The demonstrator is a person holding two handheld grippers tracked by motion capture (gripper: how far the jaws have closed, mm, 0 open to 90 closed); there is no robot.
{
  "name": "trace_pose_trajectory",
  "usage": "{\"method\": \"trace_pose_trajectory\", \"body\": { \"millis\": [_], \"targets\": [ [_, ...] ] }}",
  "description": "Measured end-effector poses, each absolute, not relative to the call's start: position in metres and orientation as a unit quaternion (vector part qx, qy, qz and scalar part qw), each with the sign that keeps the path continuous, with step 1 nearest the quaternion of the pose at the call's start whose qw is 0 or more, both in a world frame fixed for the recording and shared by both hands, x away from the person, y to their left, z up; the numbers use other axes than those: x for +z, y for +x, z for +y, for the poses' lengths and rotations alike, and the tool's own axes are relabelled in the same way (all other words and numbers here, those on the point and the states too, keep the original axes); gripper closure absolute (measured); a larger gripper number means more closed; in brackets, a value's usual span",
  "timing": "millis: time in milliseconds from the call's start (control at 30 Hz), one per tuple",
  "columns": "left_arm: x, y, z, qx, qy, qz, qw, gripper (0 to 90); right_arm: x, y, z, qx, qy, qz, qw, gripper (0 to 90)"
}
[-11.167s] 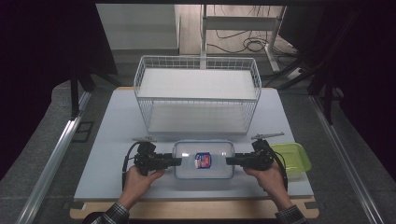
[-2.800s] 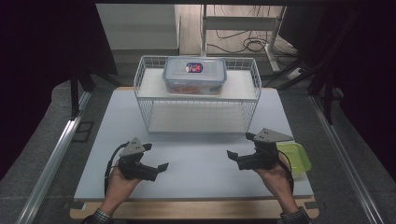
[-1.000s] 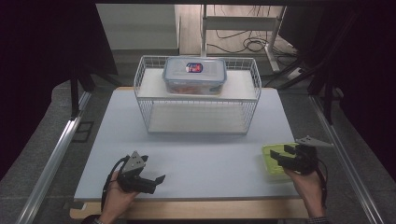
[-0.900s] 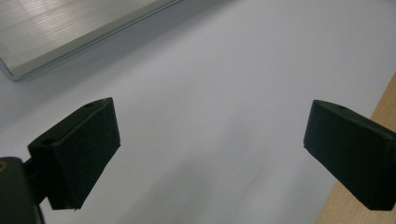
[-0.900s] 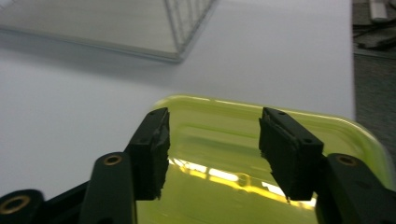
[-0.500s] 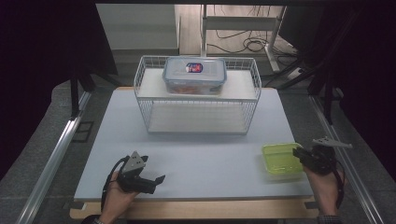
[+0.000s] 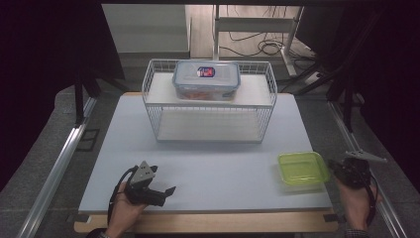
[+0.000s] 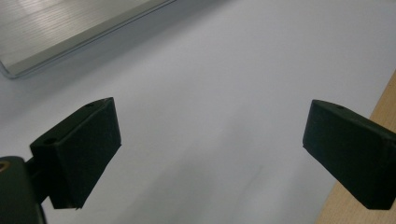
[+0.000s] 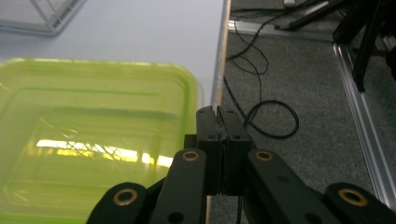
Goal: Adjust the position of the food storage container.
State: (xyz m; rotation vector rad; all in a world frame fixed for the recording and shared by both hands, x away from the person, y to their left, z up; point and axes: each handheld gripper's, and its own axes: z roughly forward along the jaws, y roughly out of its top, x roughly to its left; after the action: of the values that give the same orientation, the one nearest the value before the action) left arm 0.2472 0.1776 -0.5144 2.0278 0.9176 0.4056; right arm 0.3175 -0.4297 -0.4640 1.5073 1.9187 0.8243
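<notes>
A translucent green container (image 7: pixel 302 168) lies flat near the tabletop's right front corner. A clear lidded box (image 7: pixel 206 80), perhaps holding food, sits atop the wire rack (image 7: pixel 210 115).

Lab test rig, dark curtains (image 7: pixel 44 59), aluminium rails (image 7: pixel 54 173), floor cables (image 7: pixel 262 47)

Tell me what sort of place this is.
Probably a lab or test bench rather than a home: a white work table on metal rails, loose cables across grey carpet, and dark curtains all around.
</notes>
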Motion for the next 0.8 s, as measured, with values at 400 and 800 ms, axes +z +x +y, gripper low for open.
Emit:
{"method": "trace_pose_trajectory", "body": {
  "millis": [400, 800],
  "targets": [
    [-0.515, 0.247, 0.177, 0.161, 0.814, 0.365, 0.422, 4.4, -0.476, 0.321, -0.433, 0.288, 0.567, 0.729, 0.252, 87.9],
    [-0.515, 0.247, 0.175, 0.163, 0.818, 0.362, 0.416, 4.5, -0.478, 0.326, -0.402, 0.305, 0.556, 0.744, 0.209, 88.3]
  ]
}}
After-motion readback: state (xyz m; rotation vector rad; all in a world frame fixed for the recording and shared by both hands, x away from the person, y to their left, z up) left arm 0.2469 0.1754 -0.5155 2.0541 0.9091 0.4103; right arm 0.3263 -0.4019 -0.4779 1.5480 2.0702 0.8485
